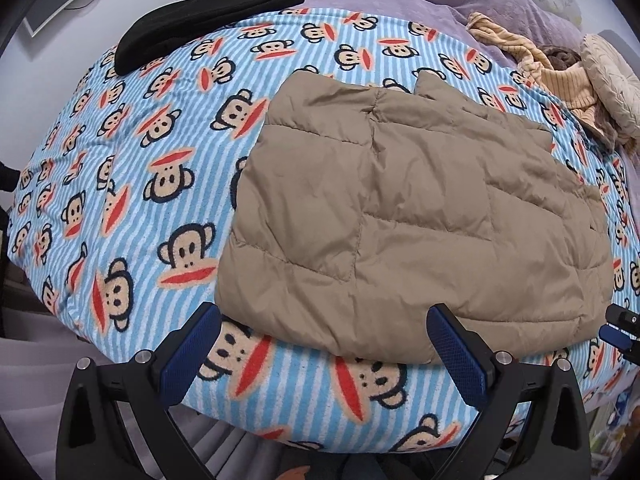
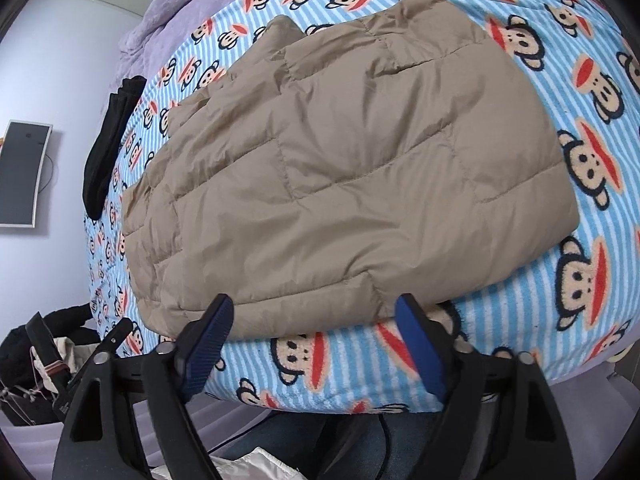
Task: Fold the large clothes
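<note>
Now | folded jacket [image 1: 416,216] just beyond both claws | left claw [image 1: 324,354], right claw [image 2: 316,342] apart, seemingly empty

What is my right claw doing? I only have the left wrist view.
Observer: The right claw is open and empty, its tips at the near edge of the tan jacket.
Operator: Any other clothes near it?
Observer: Yes, a white padded garment lies below that claw, off the bed.
</note>
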Available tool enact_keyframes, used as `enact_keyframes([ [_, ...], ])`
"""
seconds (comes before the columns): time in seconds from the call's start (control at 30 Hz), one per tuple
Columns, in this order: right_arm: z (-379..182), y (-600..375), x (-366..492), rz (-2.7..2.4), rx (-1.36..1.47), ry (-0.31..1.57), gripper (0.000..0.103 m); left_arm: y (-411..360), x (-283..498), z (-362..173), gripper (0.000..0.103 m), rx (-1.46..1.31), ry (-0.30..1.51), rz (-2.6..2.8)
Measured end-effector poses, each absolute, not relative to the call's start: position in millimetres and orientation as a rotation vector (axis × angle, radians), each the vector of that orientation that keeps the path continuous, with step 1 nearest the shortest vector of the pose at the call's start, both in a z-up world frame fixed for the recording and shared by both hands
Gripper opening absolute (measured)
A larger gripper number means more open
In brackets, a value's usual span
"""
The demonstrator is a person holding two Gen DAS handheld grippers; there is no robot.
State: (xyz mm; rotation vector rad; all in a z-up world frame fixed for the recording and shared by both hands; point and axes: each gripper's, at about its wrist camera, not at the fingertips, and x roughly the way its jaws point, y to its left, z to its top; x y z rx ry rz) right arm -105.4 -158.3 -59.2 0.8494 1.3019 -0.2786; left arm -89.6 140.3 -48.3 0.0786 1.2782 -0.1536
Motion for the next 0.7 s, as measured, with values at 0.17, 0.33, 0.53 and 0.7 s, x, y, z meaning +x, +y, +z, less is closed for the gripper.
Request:
enact_keyframes([
  [0.17, -67, -127, -84, -0.288, 0.832, 1.319, 0.087, 162, -67, -64, 0.103, 0.078, 1.330, -0.189],
  [0.33, -76, -108, -70, -0.314, 0.831, 1.342, 0.087, 172, -51, -74, 0.103, 0.092, 1.342, -0.227],
  [0.53, -81, -91, -52, -0.319, 0.824, 1.329, 0.087, 177, -33, -88, 0.103, 0.082, 1.370, -0.260],
  [0.7, -79, -77, -37, -0.297, 0.781, 1.321, 0.103, 175, -21, -98, 0.103, 0.083, 1.390, -0.289],
])
